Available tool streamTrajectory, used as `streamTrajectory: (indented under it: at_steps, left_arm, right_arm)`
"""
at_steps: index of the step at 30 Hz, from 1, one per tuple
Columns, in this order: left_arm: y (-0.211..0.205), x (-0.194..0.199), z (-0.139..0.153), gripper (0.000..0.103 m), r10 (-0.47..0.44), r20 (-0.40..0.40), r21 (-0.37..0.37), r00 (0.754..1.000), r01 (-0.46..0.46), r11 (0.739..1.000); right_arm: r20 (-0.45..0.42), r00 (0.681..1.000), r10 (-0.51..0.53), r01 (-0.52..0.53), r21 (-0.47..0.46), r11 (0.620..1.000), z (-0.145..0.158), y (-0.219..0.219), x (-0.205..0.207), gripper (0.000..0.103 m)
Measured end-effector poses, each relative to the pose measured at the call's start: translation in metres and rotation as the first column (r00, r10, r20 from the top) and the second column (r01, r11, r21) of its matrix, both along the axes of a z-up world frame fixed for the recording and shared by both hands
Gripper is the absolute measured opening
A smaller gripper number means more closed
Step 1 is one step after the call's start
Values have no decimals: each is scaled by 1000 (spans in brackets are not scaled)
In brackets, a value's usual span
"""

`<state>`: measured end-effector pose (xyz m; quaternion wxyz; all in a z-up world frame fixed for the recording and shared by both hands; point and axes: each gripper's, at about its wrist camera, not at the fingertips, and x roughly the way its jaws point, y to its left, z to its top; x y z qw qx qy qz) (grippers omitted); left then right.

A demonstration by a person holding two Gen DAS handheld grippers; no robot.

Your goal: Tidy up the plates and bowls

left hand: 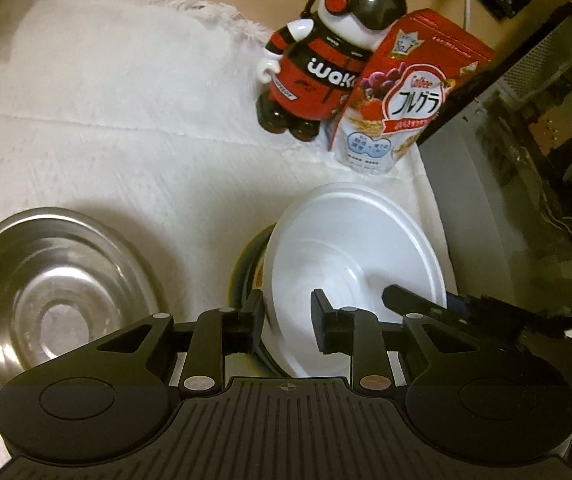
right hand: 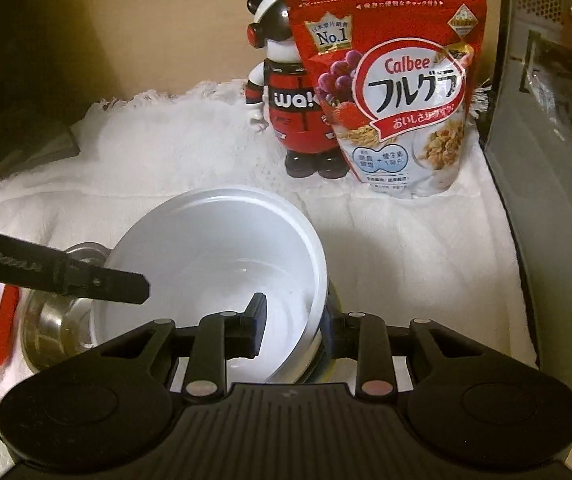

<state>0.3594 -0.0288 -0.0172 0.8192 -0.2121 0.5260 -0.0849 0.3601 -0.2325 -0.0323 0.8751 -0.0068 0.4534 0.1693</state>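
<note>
A white bowl [left hand: 349,256] sits nested on a dark dish with a yellowish rim [left hand: 248,268] on the white cloth. My left gripper [left hand: 287,322] straddles the bowl's near-left rim, one finger inside and one outside, jaws apart. My right gripper [right hand: 295,320] straddles the bowl's [right hand: 214,248] right rim the same way. A steel bowl [left hand: 50,292] stands empty to the left; it also shows in the right wrist view [right hand: 54,320]. The right gripper's finger shows in the left wrist view [left hand: 417,302].
A red and black mascot figure [left hand: 325,60] and a red Calbee granola bag [right hand: 397,92] stand at the back of the cloth. A dark appliance with a glass door [left hand: 525,140] stands at the right. A red-edged item [right hand: 0,328] lies far left.
</note>
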Motion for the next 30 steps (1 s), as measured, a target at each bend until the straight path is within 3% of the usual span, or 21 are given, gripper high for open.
streamTrajectory:
  at_steps: [9, 20, 30]
  left_arm:
    - [13, -9, 12, 25, 12, 40, -3, 999, -12, 1000]
    - [-6, -3, -10, 21, -58, -6, 149, 998, 59, 987]
    - [0, -3, -13, 21, -60, -4, 121, 998, 60, 991]
  right_arm:
    - [-18, 999, -35, 35, -19, 999, -7, -5, -2, 29]
    - [-22, 1000, -22, 21, -50, 999, -10, 3, -5, 29]
    - [-24, 999, -35, 34, -40, 999, -10, 0, -5, 29]
